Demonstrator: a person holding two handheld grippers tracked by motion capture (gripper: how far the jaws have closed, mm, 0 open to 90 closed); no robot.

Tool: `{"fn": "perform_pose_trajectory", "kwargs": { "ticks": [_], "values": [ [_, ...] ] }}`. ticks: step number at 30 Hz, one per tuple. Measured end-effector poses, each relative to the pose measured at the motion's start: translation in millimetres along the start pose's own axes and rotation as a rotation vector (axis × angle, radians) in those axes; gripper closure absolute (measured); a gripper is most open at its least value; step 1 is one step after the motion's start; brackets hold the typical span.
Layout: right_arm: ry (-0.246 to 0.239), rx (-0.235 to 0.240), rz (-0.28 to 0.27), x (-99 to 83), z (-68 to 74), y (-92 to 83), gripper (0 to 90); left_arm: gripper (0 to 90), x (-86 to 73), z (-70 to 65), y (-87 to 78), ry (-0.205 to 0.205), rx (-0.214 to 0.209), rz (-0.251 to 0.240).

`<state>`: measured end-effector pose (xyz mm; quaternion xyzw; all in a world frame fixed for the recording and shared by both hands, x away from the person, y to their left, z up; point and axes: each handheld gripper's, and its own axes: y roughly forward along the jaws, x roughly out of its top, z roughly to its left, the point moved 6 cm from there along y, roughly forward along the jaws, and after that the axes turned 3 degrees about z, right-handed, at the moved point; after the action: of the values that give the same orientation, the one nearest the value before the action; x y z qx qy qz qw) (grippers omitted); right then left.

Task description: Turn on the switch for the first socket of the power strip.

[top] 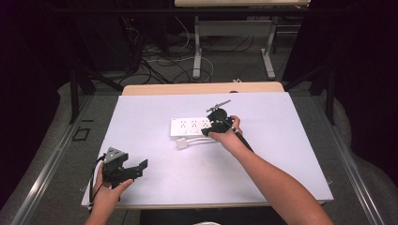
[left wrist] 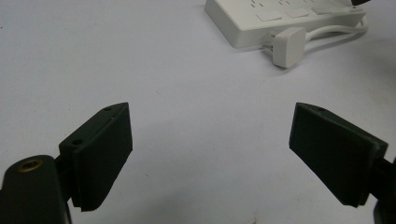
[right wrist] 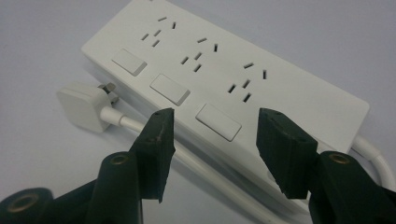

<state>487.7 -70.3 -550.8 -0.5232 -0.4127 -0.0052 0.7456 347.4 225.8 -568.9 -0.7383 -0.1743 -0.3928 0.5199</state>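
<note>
- Power strip [right wrist: 219, 79], centre frame: smooth white plastic with a slight sheen.
- Plug [right wrist: 84, 105], left of frame: same glossy white plastic, with dull metal prongs.
- Surface [top: 155, 117]: matt, pale sheet; bare wood edge at the far side.
- Right gripper [right wrist: 212, 140]: matt black pads, scuffed edge.

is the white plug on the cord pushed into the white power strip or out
Out. The white plug lies on the table beside the white power strip, its metal prongs bare, and every socket is empty.

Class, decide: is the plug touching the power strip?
Cannot tell. In the right gripper view the plug lies beside the power strip, prongs toward its side; no gap or contact shows plainly.
</note>
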Motion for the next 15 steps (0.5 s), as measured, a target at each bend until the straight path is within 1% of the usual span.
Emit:
{"fn": "perform_pose_trajectory", "kwargs": {
  "ticks": [1,2,3,5,7,8,11,13,14,15],
  "values": [
    [0.000,0.000,0.000,0.0,0.0,0.0,46.3,13.1,0.0,-0.1,0.0,0.000,0.000,0.000],
    [-0.021,-0.008,0.017,-0.3,2.3,-2.2,46.3,13.2,0.0,-0.1,0.0,0.001,0.000,0.000],
    [-0.027,-0.006,0.007,-0.2,3.6,-2.3,46.3,13.2,0.0,-0.2,0.0,0.000,0.000,0.000],
    [-0.034,-0.011,0.012,-0.6,4.2,-3.3,46.3,13.2,0.0,-0.2,-0.1,0.001,0.000,0.000],
    [-0.028,0.001,0.010,-0.9,7.1,-4.6,46.3,13.2,-0.1,-0.2,-0.1,0.001,0.000,0.000],
    [-0.039,0.006,0.018,-1.7,8.4,-6.4,45.9,13.2,-0.1,-0.1,-0.2,0.002,0.001,0.001],
    [-0.037,0.029,0.021,-2.3,11.9,-8.1,45.1,13.3,-0.2,-0.1,-0.2,0.003,0.001,0.002],
    [-0.057,0.041,0.034,-3.5,15.0,-10.2,44.5,13.3,-0.3,-0.1,-0.2,0.003,0.001,0.004],
    [-0.053,0.039,0.036,-3.8,17.4,-11.1,43.6,13.3,-0.2,-0.4,-0.2,0.002,0.000,0.004],
    [-0.071,0.048,0.023,-4.3,20.8,-11.9,42.0,13.3,-0.1,-0.5,-0.1,0.001,0.001,0.003]
  ]
}}
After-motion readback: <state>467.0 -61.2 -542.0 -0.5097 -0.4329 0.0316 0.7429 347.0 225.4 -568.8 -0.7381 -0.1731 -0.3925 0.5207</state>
